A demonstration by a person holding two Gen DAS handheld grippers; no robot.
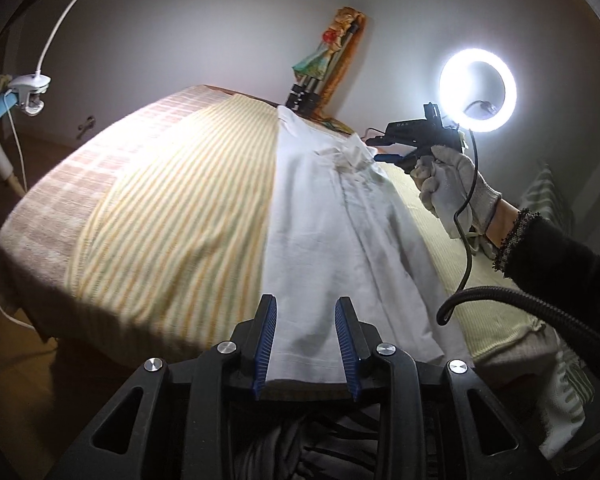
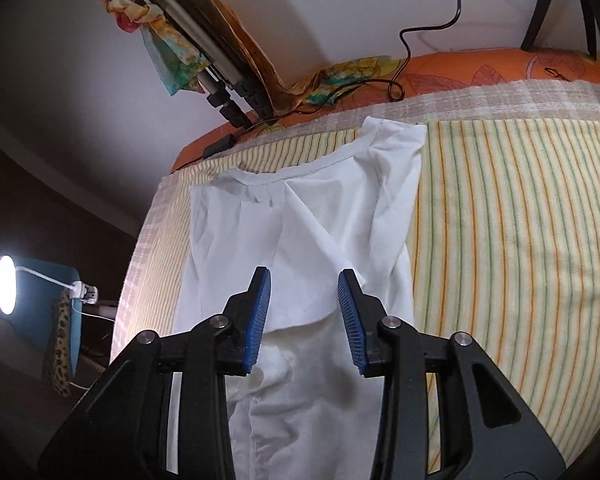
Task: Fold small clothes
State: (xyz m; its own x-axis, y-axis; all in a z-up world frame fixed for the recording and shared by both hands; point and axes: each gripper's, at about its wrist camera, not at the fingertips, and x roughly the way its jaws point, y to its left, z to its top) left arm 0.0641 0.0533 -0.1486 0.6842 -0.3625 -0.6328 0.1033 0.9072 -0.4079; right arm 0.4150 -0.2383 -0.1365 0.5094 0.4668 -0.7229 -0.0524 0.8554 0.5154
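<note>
Blue-padded fingers of the left hand-held gripper (image 1: pixel 306 344) stand apart with nothing between them, poised over the near hem of a white T-shirt (image 1: pixel 332 240) that lies lengthwise on a yellow striped cloth (image 1: pixel 172 216) spread across the bed (image 1: pixel 32 240). Seen from the left wrist camera, the shirt runs away from the lens toward its collar at the far end, one side already folded inward. To the right, a gloved right hand (image 1: pixel 450 190) grips the handle of the right hand-held gripper (image 1: pixel 376 150), whose tips hover close to the collar end of the shirt; whether they touch the fabric cannot be told from this view. The right wrist camera shows that gripper (image 2: pixel 304 312) with its fingers also spread and empty above the white T-shirt (image 2: pixel 300 216), the rounded neckline lying at the far end near a checked blanket (image 2: pixel 480 98) and an orange pillow (image 2: pixel 480 68). A lit ring light (image 1: pixel 477 86) glows beyond the hand, and a clip-on lamp (image 1: pixel 30 90) arches over the bed's left side.
</note>
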